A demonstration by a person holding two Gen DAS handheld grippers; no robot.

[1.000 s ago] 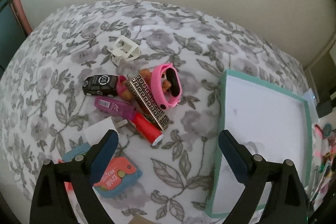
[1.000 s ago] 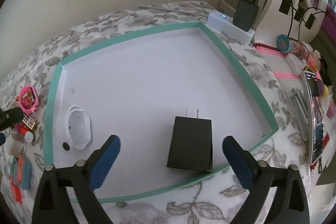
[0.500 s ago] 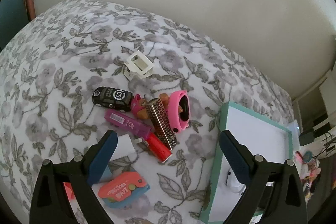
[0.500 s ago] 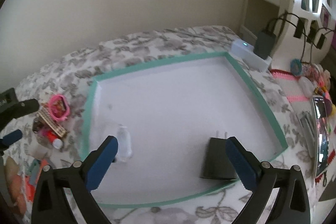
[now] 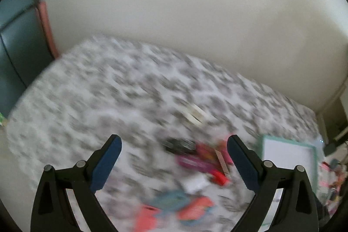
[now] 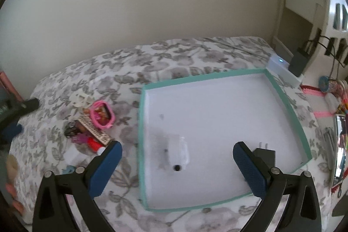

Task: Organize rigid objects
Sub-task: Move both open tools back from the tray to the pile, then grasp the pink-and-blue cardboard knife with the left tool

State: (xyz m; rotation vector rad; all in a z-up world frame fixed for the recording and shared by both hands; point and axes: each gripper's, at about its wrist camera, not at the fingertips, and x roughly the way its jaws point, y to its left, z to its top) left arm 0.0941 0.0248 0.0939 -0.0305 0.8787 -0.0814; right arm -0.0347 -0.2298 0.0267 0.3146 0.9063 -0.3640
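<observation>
Both wrists above tray point(image 6: 289, 101), perhaps.

bedspread point(image 6: 195, 53): white, grey floral print. tray point(image 6: 280, 88): teal rim, white inside. watch point(image 6: 102, 114): pink. charger point(image 6: 264, 154): black. gripper pads point(image 6: 104, 169): blue.

On a bed point(image 6: 195, 51), a shallow tray point(image 6: 289, 105) lies to the right of a cluster of small items, among them a toy watch point(image 6: 102, 114) and toy car point(image 6: 70, 129). In the tray, an earbud case point(image 6: 178, 149) sits left of a charger plug point(image 6: 264, 153).
</observation>
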